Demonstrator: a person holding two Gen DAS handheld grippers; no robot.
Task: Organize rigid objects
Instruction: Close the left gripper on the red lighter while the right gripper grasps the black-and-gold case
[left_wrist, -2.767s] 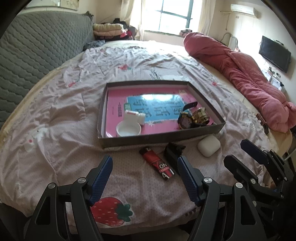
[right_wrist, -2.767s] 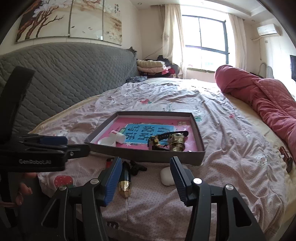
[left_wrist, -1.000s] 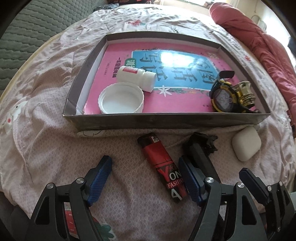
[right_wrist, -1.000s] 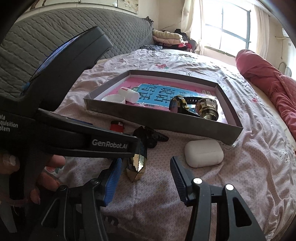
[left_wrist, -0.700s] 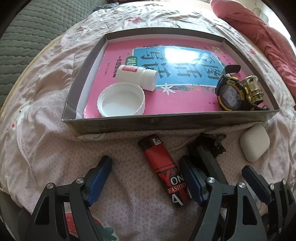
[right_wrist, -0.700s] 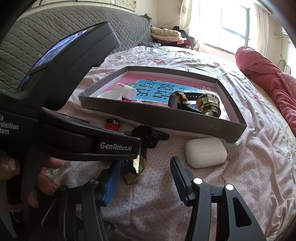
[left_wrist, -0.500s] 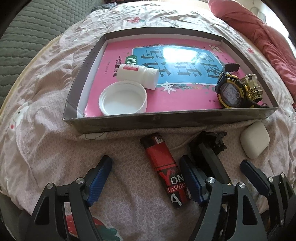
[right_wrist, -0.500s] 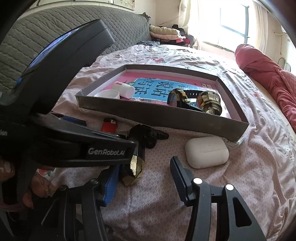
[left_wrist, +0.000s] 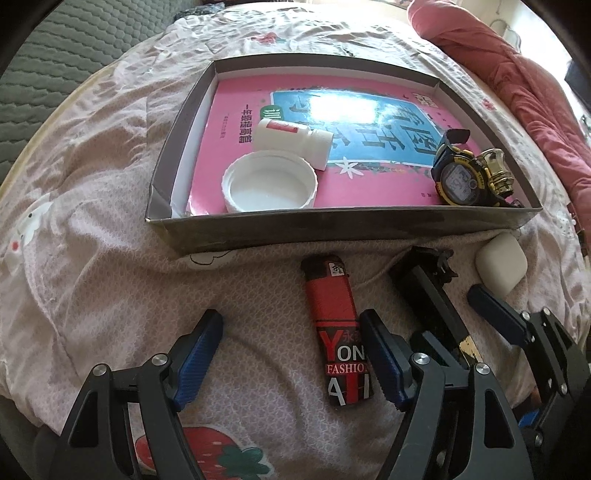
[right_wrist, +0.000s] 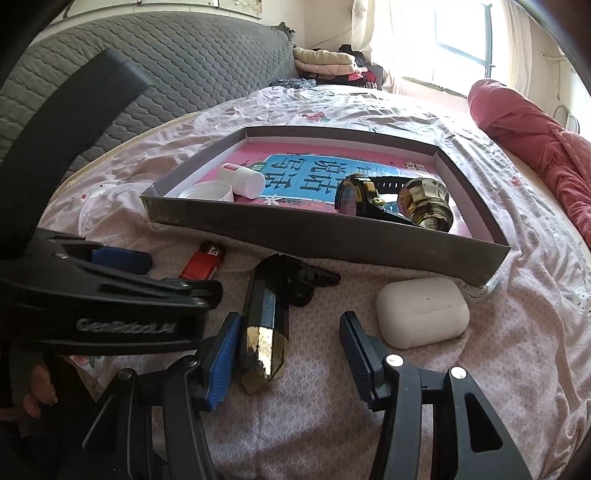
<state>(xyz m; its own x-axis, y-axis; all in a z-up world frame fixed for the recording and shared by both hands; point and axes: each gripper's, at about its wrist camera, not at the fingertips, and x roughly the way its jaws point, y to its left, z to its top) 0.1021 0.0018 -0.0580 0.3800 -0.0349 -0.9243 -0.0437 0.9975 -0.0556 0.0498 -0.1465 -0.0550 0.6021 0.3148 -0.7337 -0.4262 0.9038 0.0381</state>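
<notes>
Left tool: my left gripper (left_wrist: 291, 354) stands wide with nothing between its pads, pitched steeply down at the bedsheet (left_wrist: 92, 258).
Red lighter: the red lighter (left_wrist: 338, 332) lies flat, its near end just inside my left tool's right-hand finger (left_wrist: 384, 363); it sits off-centre in the gap, so I judge I must shift toward it before any squeeze.
Right tool: my right gripper (right_wrist: 290, 354) is wide too, holding nothing, angled down less steeply.
Black-and-gold piece: a faceted black-and-gold piece (right_wrist: 264, 328) lies lengthwise just beside my right tool's left-hand pad (right_wrist: 221, 356); whether it touches, I cannot tell. Its long axis runs along the fingers, which suits a side pinch.
Earbud case: the white earbud case (right_wrist: 423, 312) rests beyond and outside my right tool's right-hand finger, near the tray's corner.
Tray: the shallow cardboard tray (left_wrist: 332, 229) lies ahead of both tools, its near wall between me and the sorted things.
Already inside: white bottle (left_wrist: 291, 138) and white lid (left_wrist: 269, 182) at the tray's left, watch (left_wrist: 458, 179) and gold knob (left_wrist: 496, 171) at its right, so like sits with like.
Why both hover side by side: three loose pieces remain outside, and I judge each tool is lined up on its own one.
</notes>
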